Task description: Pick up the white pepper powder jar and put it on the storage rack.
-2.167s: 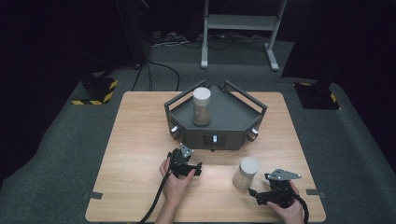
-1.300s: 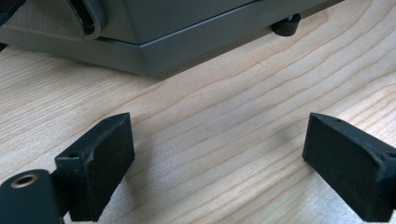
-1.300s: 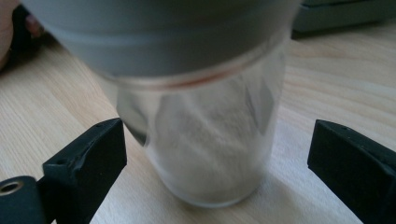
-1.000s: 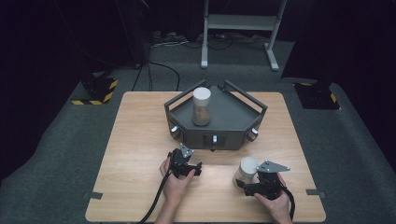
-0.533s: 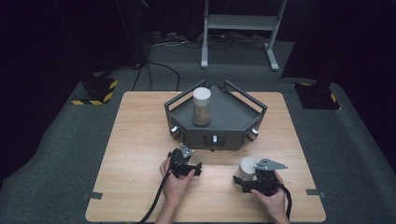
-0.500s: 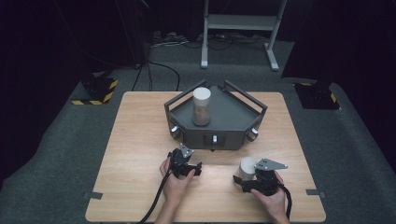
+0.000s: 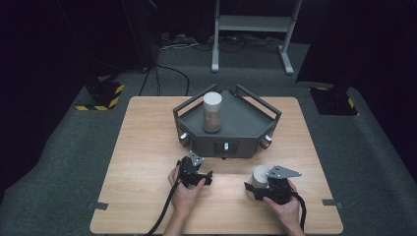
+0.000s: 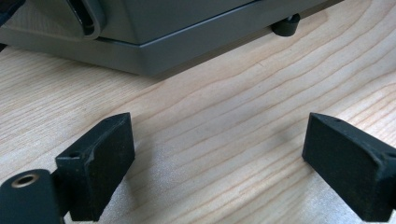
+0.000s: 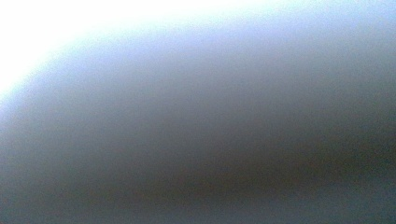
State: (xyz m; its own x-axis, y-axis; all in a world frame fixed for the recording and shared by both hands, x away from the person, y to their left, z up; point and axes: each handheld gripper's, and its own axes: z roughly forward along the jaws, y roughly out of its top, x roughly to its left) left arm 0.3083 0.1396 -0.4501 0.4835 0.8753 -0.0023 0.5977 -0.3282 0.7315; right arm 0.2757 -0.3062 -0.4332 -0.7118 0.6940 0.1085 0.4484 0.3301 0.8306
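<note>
I note the right gripper (image 7: 259, 189), jaws just closing, set around the white-capped jar (image 7: 259, 178) near right on the table (image 7: 147, 147); left gripper (image 7: 196, 176) released, empty

a wooden table (image 7: 142, 147) carries a grey tray (image 7: 246, 123) and a white-capped jar (image 7: 259, 178).

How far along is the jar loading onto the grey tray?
Done: one jar already stands upright on the grey tray. In hand: the right gripper is at the second jar on the table; its jaws have just been closing around it, though contact itself is blurred out in the right gripper view. The left gripper rests open over bare wood. Left: lift the second jar and set it on the tray.
</note>
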